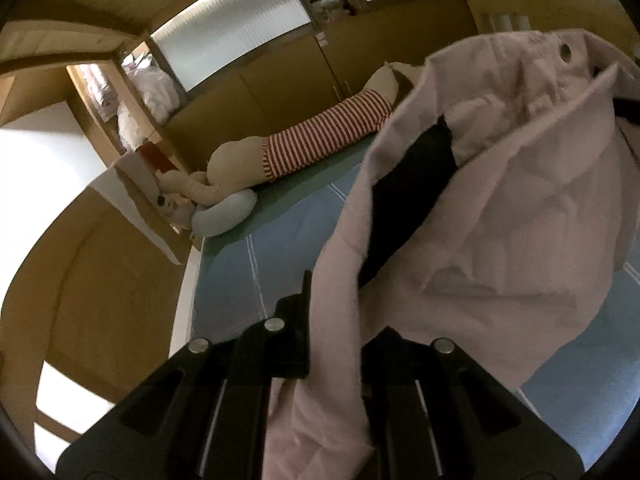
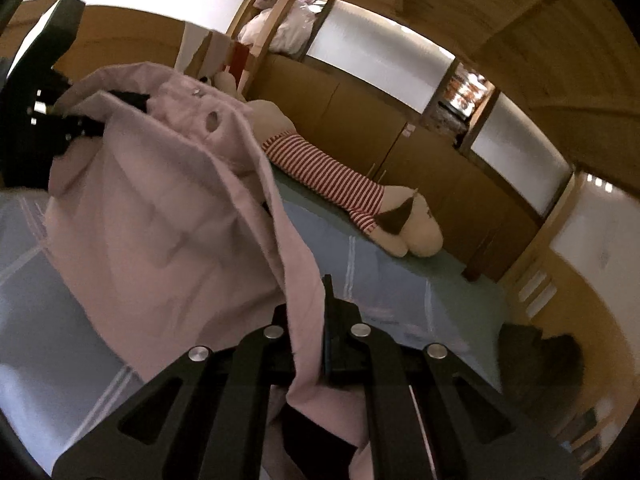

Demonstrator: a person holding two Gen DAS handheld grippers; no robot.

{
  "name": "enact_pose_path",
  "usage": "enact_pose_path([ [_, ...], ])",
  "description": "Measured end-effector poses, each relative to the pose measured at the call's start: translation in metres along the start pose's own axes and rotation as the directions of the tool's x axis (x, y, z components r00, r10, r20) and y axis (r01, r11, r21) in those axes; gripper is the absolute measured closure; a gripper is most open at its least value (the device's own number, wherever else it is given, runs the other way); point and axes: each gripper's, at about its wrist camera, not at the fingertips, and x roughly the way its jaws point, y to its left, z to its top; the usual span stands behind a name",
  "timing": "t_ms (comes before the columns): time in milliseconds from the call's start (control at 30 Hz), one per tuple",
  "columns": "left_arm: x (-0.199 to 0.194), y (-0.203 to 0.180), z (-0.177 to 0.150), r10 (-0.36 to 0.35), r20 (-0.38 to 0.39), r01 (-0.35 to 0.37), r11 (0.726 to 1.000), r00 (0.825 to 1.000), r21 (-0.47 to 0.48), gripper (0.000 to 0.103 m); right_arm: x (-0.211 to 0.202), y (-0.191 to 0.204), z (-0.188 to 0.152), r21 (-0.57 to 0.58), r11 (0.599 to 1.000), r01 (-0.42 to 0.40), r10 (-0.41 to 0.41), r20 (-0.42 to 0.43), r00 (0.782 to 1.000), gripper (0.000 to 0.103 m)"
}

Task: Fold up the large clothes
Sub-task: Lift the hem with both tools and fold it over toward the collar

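Slippage is the risk: each claw, left claw (image 1: 320, 320) and right claw (image 2: 316, 320), pinches only an edge of the pink garment (image 1: 500, 208) hanging above the bed (image 1: 288, 232); its weight could pull it free.

pink garment (image 1: 500, 208), lifted, draped, perhaps a jacket

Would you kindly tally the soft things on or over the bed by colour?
Pink: 1, the garment held up over the bed.
Red-and-white striped: 1, the long plush toy.
Pale blue: 1, the curved cushion.
Total: 3.
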Motion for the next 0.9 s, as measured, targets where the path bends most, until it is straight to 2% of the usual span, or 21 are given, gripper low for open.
enact_pose_path([
  [233,0.071,0.004,0.034,0.011,-0.046,-0.009,0.999,0.999,0.045,0.096,0.07,-0.014,0.024,-0.056,0.997,0.053,-0.054,-0.021,0.998,0.099],
  [367,0.12,-0.001,0.047,0.012,-0.076,-0.005,0.996,0.997,0.085,0.096,0.121,-0.019,0.03,-0.079,0.994,0.074,-0.079,-0.065,0.995,0.1],
  [667,0.215,-0.02,0.039,0.005,-0.113,0.01,0.992,0.994,0.129,0.096,0.233,-0.019,0.023,-0.089,0.992,0.091,-0.105,-0.171,0.98,0.1],
  [900,0.256,-0.035,0.031,0.02,-0.097,-0.008,0.992,0.995,0.125,0.096,0.287,-0.012,0.011,-0.077,0.993,0.086,-0.101,-0.215,0.971,0.1],
])
